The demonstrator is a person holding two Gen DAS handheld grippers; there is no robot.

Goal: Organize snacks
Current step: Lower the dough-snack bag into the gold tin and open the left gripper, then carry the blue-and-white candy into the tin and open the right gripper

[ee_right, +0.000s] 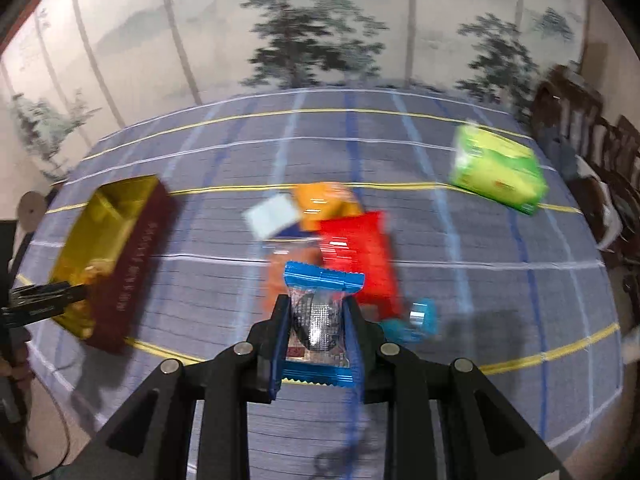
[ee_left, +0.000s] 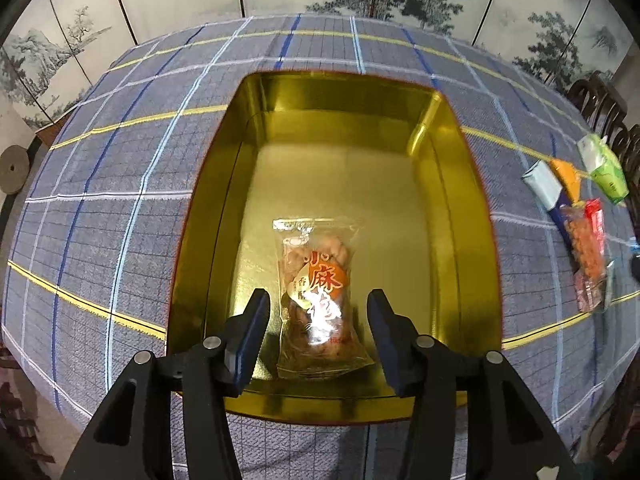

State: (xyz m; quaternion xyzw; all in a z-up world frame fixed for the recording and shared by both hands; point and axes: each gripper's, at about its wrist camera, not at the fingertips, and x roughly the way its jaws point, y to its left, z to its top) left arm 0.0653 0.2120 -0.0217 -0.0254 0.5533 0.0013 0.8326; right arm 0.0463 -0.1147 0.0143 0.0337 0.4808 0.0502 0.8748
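Covering table: plaid cloth [ee_left: 120, 200]

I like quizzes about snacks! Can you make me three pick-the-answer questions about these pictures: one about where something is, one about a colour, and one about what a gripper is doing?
1. Where is the clear snack bag with orange writing?
A. Inside the gold tin
B. On the cloth
C. On a chair

2. What colour are the ends of the packet in the right gripper?
A. Green
B. Blue
C. Pink

3. What is the left gripper doing?
A. Squeezing the bag
B. Open, with a finger on each side of the bag
C. Holding a cup

Answers: 1 A, it lies on the floor of the gold tin. 2 B, blue crimped edges show. 3 B, gaps show beside both fingers.
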